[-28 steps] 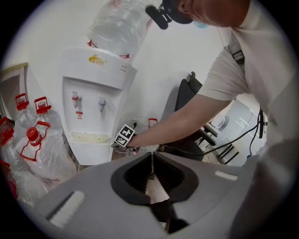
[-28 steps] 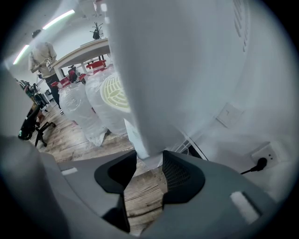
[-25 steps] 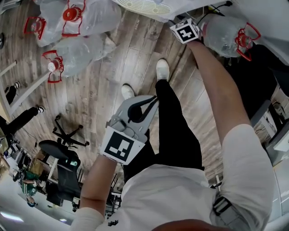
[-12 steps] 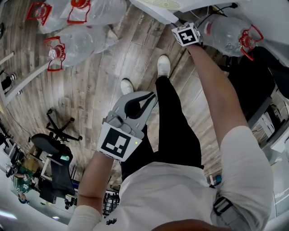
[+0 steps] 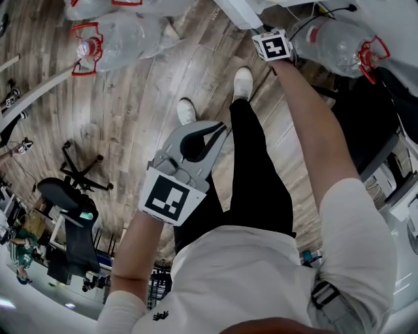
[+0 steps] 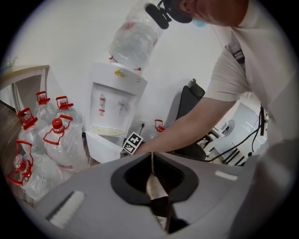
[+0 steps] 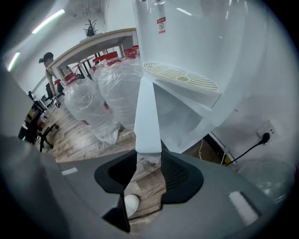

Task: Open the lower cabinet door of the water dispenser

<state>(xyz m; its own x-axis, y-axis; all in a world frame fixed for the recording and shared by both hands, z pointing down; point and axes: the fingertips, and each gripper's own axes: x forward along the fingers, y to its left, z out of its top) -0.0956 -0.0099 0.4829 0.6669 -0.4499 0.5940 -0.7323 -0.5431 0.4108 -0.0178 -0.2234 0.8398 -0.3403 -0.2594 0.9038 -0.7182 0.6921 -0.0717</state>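
The white water dispenser (image 6: 117, 100) carries an upturned bottle (image 6: 135, 39). Its lower cabinet door (image 7: 147, 112) stands swung out and is seen edge-on under the drip tray (image 7: 180, 77). My right gripper (image 7: 148, 158) is shut on the free edge of that door. In the head view the right gripper (image 5: 264, 36) is at the top, arm stretched out, against the door (image 5: 235, 10). My left gripper (image 5: 222, 130) hangs above the person's legs, shut and empty. Its jaws meet in a thin line in the left gripper view (image 6: 152, 156).
Several bagged water bottles with red caps (image 5: 121, 39) lie on the wooden floor left of the dispenser, and another bottle (image 5: 339, 39) lies to its right. A black office chair (image 5: 68, 202) is at the left. A long table (image 7: 93, 42) and a person (image 7: 46, 65) are far behind.
The head view has drifted, so the floor bottles slide toward the top edge. My right gripper stays on the door's edge. The left gripper has barely moved.
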